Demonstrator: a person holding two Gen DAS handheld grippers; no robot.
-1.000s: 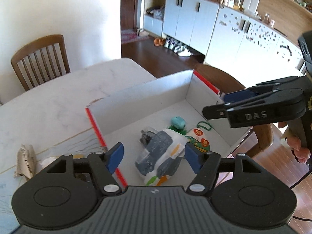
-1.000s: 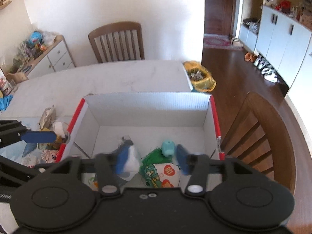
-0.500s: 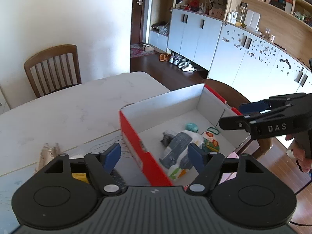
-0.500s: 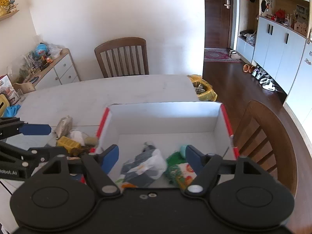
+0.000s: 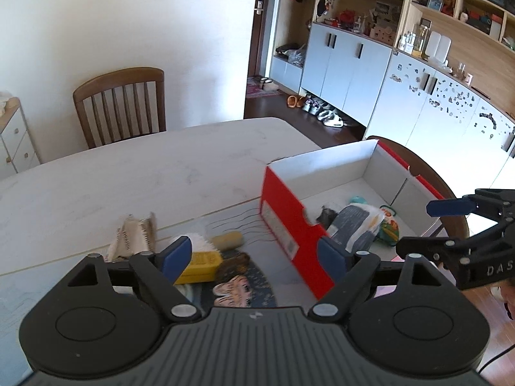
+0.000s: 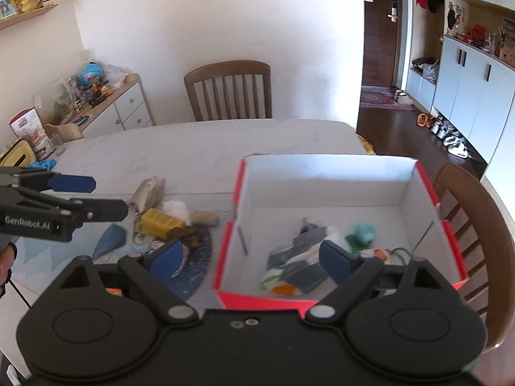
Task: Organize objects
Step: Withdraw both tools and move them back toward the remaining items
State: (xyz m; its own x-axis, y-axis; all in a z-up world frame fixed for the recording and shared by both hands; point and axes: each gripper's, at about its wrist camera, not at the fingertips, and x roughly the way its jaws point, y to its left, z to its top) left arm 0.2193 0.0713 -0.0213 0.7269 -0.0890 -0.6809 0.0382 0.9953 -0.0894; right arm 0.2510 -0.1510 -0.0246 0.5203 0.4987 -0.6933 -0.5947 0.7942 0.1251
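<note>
A red shoebox [image 5: 289,222] [image 6: 328,177] with a white inside stands on the table's right end. In it lie a grey-and-white packet [image 5: 351,225] [image 6: 299,257], a teal toy [image 6: 363,231] and a green-orange pouch [image 5: 388,225]. Left of the box is a pile: yellow block [image 5: 199,263] [image 6: 161,223], woven pouch [image 5: 133,234], tan roll [image 6: 202,218]. My left gripper [image 5: 254,257] [image 6: 93,196] hovers over the pile and the box's left wall, jaws opening, holding nothing. My right gripper [image 6: 251,259] [image 5: 429,226] hovers at the box's near edge, jaws opening, also holding nothing.
The pale marble table [image 5: 128,177] stretches away to the left and back. One wooden chair [image 6: 228,90] stands at its far side, another [image 6: 476,225] right beside the box. A cluttered sideboard [image 6: 106,109] lines the left wall. A round blue mat [image 6: 193,257] lies under the pile.
Both grippers have drawn back and leftward from above the box while their jaws widened. The grey-and-white packet that was between the jaws now lies free in the box.
</note>
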